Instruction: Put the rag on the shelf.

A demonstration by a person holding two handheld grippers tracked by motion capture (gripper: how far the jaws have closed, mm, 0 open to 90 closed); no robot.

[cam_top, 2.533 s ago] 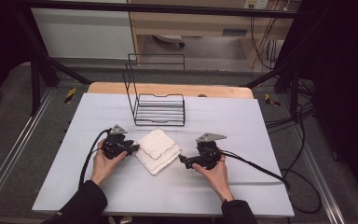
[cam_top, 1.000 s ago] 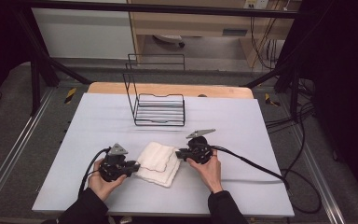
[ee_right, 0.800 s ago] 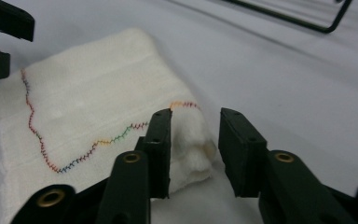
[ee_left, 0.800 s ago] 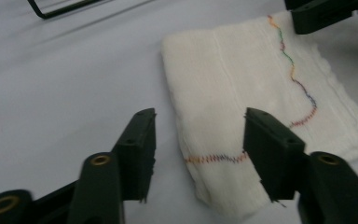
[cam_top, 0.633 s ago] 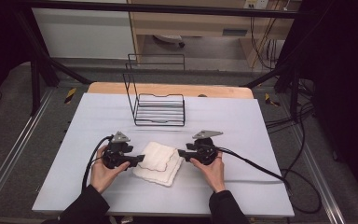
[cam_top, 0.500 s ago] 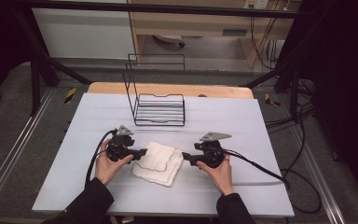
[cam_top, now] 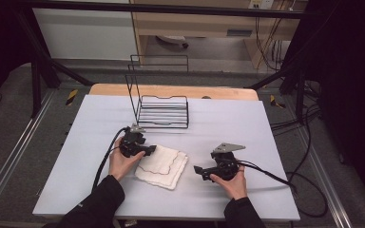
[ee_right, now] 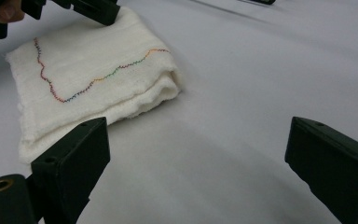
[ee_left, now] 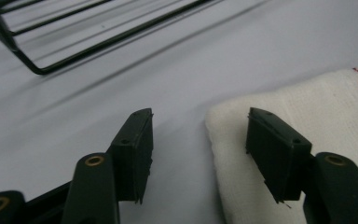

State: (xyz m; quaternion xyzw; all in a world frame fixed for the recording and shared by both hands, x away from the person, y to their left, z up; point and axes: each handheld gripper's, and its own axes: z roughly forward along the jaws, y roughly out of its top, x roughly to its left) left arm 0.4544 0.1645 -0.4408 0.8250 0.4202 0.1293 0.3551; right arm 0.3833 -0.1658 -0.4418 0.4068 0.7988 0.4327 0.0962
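Note:
A folded white cloth [cam_top: 164, 167] with a wavy rainbow stitch line lies on the table near the front; it also shows as cloth [ee_left: 307, 107] and cloth [ee_right: 98, 60]. My left gripper [cam_top: 151, 150] is at its far left corner, seen as left gripper [ee_left: 196, 126] and left gripper [ee_right: 93, 9]. Its jaws are open and have just been closing a little; the cloth's corner reaches into the gap by one jaw, unpinched. My right gripper [cam_top: 197, 170], also right gripper [ee_right: 200, 140], sits off the cloth's right side. Its jaws have just been opening, wide, over bare table.
A black wire rack [cam_top: 164, 111] stands behind the cloth near the table's far edge, its base wires showing as wire rack [ee_left: 51, 51]. The pale table [cam_top: 228, 123] is bare to the right. The right gripper's cable [cam_top: 275, 176] trails off the right edge.
Both grippers, shut at the cloth a second ago, have opened and let it go. The right one has drawn back to the right, the left has slid to the cloth's far left corner.

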